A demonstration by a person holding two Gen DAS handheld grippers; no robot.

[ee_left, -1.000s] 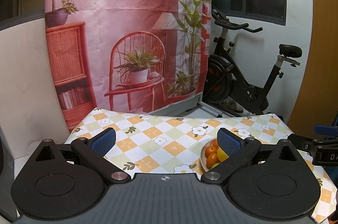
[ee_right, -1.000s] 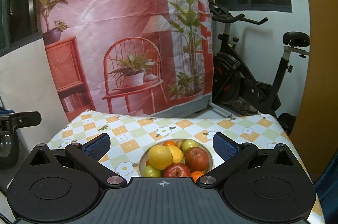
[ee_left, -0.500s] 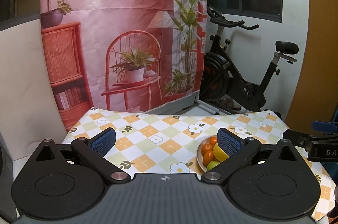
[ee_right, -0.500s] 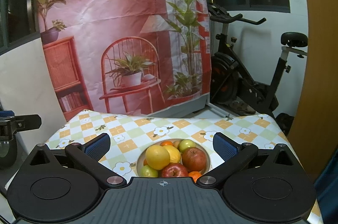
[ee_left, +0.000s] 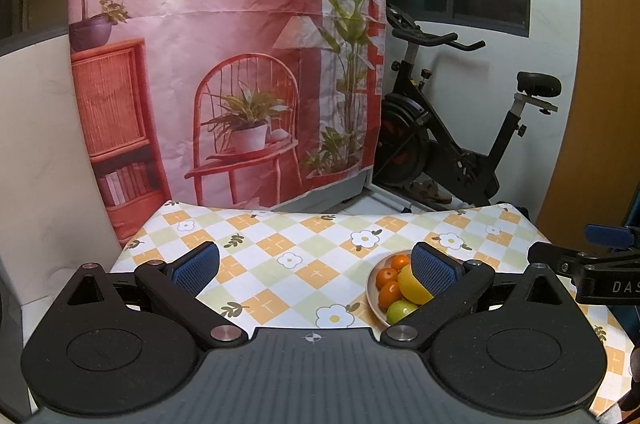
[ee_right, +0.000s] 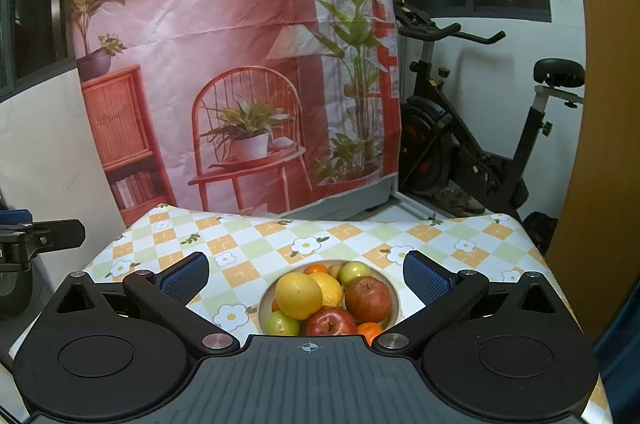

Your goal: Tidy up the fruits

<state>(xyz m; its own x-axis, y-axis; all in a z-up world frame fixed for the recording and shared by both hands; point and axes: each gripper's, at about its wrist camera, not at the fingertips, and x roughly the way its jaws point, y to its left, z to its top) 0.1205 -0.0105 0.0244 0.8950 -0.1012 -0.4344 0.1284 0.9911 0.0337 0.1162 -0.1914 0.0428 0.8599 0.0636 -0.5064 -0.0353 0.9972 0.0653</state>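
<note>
We've got both grippers spread wide and holding nothing: left gripper (ee_left: 316,266) over bare tablecloth (ee_left: 256,248), right gripper (ee_right: 306,276) hanging right over the fruit bowl (ee_right: 390,290). The bowl sits near the table's front edge, round, so no real long axis, fruit piled up with the red apple's (ee_right: 331,320) stem dimple facing up.

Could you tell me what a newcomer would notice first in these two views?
Probably the bowl heaped with apples, oranges and lemons on the checked floral tablecloth, right between the open right gripper. Behind the table hangs a pink backdrop printed with a chair and plants, with an exercise bike beside it.
</note>
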